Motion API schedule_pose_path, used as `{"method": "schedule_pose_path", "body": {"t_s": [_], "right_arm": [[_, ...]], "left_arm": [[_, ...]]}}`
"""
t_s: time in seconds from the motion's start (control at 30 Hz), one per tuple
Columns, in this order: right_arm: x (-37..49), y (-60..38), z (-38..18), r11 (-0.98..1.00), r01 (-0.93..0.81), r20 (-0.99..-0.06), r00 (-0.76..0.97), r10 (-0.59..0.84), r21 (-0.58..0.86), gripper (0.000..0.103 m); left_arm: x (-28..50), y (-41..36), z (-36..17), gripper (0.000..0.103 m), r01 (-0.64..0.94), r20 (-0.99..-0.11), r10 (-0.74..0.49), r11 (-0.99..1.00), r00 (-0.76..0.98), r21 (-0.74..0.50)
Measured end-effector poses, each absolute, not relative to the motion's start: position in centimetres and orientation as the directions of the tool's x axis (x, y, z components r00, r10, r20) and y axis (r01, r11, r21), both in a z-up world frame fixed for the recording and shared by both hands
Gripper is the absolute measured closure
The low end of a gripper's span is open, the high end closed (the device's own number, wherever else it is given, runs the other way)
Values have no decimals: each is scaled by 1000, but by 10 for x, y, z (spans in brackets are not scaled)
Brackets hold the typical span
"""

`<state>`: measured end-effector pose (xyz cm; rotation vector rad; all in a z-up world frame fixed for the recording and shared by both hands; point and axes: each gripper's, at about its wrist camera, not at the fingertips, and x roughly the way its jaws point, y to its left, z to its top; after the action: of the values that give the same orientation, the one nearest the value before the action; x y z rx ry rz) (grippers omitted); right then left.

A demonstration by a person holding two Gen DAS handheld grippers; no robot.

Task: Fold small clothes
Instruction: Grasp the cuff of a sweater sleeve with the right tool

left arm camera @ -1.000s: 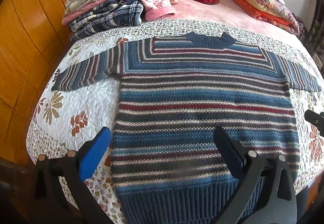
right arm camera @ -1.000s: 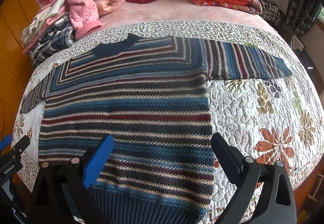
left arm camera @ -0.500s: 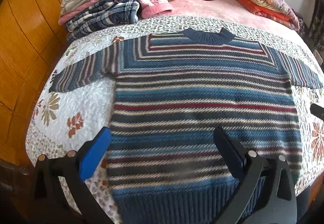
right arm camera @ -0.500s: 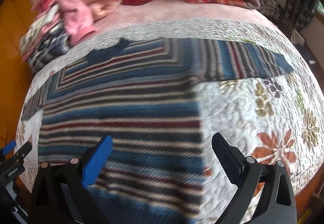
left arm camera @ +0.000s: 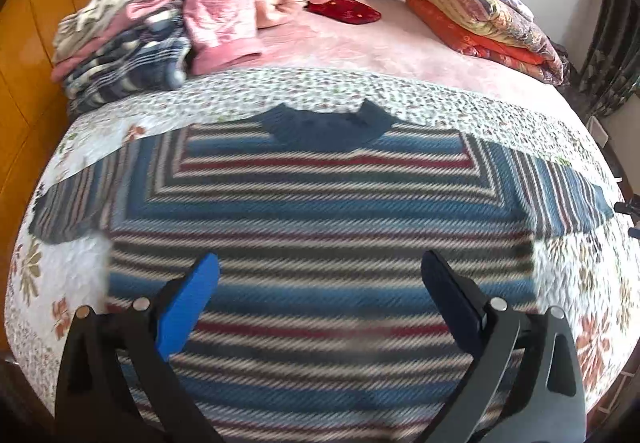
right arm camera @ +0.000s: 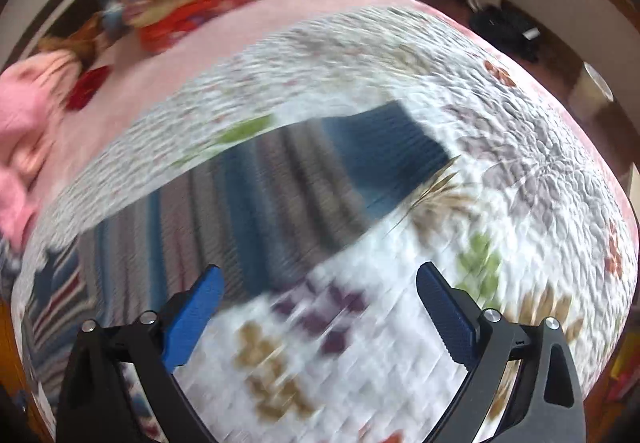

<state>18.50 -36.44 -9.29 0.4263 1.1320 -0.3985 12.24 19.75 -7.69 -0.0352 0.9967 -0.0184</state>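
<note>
Since a second ago our right tool (right arm camera: 316, 307) has swung off the sweater (left arm camera: 320, 243) body toward its right sleeve (right arm camera: 352, 171), and our left tool (left arm camera: 320, 291) has advanced up the chest. On the bed (left arm camera: 360, 55), the sweater lies flat, face up, sleeves out, on the quilt (right arm camera: 500, 131). Both tools are spread and hold nothing. We judge the risk is pinching quilt along with the cuff (right arm camera: 404, 139), or dragging loose knit so the body skews; blur hides the exact gap.

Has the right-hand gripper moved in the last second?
Yes. The right gripper swung rightward, from over the striped sweater's body to the floral quilt beside its sleeve.
</note>
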Motion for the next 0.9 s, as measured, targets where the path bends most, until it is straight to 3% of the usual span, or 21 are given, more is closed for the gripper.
{"method": "schedule_pose_path", "body": {"t_s": [0.37, 0.5, 0.53, 0.63, 0.77, 0.9], "right_arm": [[223, -437, -166, 809, 572, -957, 288, -43, 136, 15], [224, -438, -166, 816, 562, -946, 318, -63, 134, 44], [225, -439, -166, 819, 558, -945, 320, -67, 131, 59], [231, -435, -159, 833, 529, -936, 351, -40, 163, 90], [221, -437, -144, 832, 531, -917, 393, -73, 162, 95], [211, -452, -168, 796, 581, -940, 339, -48, 169, 95]], "left_arm": [[164, 153, -99, 3, 22, -861, -59, 998, 505, -55], [165, 151, -105, 3, 26, -866, -49, 999, 497, -41], [164, 152, -107, 3, 26, -868, -49, 999, 494, -41], [161, 154, -108, 3, 26, -871, -50, 999, 488, -43], [155, 161, -108, 3, 28, -870, -45, 999, 491, -35], [154, 170, -112, 3, 14, -876, -32, 999, 481, -29]]}}
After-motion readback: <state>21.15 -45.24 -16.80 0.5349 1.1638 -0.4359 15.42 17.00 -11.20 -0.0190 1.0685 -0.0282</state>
